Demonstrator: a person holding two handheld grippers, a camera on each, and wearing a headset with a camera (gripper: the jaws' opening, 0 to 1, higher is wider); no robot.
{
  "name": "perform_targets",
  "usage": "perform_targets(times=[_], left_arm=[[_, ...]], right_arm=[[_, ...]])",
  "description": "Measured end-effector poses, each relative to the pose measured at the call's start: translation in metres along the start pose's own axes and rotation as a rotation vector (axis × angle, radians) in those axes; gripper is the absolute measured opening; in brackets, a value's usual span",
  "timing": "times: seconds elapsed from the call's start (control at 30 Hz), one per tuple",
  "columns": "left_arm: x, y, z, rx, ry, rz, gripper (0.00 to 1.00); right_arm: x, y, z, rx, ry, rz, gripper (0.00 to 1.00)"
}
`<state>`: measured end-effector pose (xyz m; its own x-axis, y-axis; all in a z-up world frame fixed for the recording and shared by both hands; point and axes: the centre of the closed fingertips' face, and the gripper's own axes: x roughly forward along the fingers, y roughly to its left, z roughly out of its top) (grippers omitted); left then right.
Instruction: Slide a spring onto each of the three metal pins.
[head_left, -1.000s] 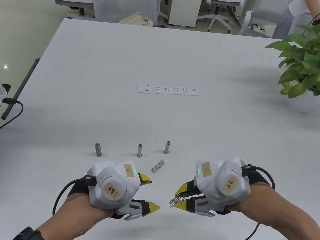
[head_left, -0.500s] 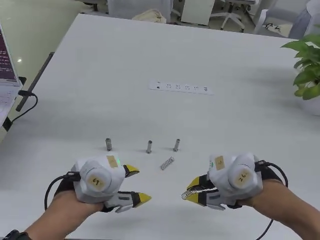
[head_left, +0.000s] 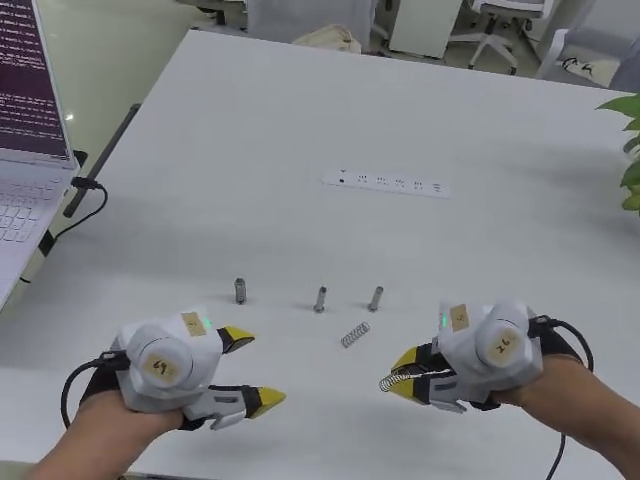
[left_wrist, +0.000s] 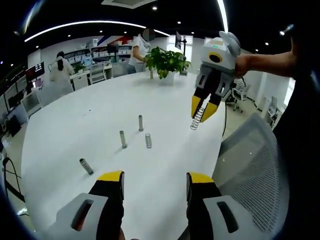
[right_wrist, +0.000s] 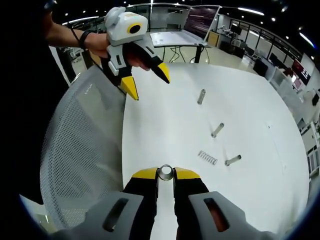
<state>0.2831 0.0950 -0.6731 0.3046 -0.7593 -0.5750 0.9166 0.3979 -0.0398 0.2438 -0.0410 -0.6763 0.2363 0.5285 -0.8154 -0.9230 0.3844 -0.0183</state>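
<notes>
1. The right tool (head_left: 403, 375) is clamped on one end of a silver coil spring (head_left: 397, 379). The rest of the coil juts toward 9 o'clock in the head view, above the white tabletop (head_left: 300, 120).
2. The left tool (head_left: 253, 368) is open and empty, its yellow tips wide apart.
3. A loose silver spring (head_left: 355, 335) lies flat at 10 o'clock from the right tool.
4. From that spring, a bare grey metal pin (head_left: 320, 299) stands upright at 11 o'clock and a second bare pin (head_left: 376, 298) at 1 o'clock.
5. A spring-sleeved pin (head_left: 240, 291) stands at 12 o'clock from the left tool.
6. A white power strip (head_left: 385, 184) lies farther off at 12 o'clock.
</notes>
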Motion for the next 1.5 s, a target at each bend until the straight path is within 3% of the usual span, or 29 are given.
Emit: perform_targets(times=[0.47, 0.83, 1.03, 1.5], left_arm=[[-0.017, 0.02, -0.014, -0.067, -0.012, 0.071, 0.48], [-0.031, 0.041, -0.022, -0.117, -0.03, 0.129, 0.53], [-0.037, 0.047, -0.027, -0.133, -0.031, 0.145, 0.53], [-0.045, 0.058, -0.034, -0.176, -0.031, 0.174, 0.56]], right_arm=[[0.011, -0.028, 0.013, -0.013, 0.007, 0.013, 0.09], [0.023, -0.06, 0.031, -0.031, 0.011, 0.011, 0.09], [0.03, -0.079, 0.043, -0.026, -0.003, 0.005, 0.09], [0.048, -0.116, 0.055, -0.011, 0.012, -0.005, 0.09]])
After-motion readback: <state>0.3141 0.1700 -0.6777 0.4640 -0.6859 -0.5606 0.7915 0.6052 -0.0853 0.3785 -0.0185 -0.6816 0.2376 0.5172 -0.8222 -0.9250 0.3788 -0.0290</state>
